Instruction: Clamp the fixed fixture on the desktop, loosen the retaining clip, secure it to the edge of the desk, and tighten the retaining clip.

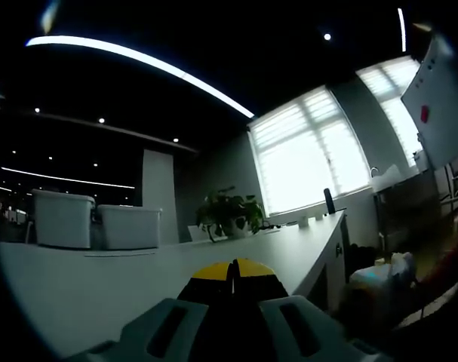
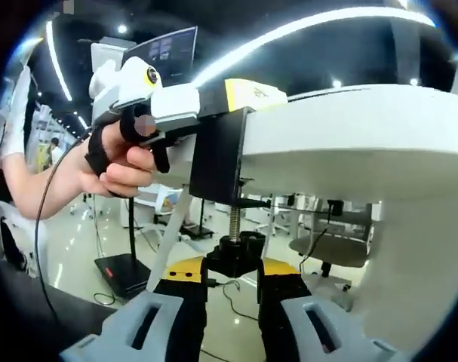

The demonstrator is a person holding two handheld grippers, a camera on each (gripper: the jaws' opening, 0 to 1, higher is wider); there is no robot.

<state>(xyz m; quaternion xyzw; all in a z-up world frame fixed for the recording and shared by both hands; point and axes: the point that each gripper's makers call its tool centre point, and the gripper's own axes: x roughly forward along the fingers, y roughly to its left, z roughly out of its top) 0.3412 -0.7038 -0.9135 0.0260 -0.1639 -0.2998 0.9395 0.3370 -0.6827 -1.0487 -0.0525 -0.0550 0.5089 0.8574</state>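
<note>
Already the black clamp fixture point(image 2: 217, 162) straddles the desk point(image 2: 379, 143) edge, steadied from above by the left gripper point(image 2: 213, 102)—closed on it—while the right gripper point(image 2: 232, 290) pinches the screw knob point(image 2: 235, 256) underneath—if those pads slip, the fixture could sit loose.

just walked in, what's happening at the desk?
A person is fitting a black clamp fixture onto the edge of the white desk. The left gripper, in the person's hand, holds the fixture's top on the desktop. From below, the right gripper is closed on the black screw knob, at the tightening stage.
</note>
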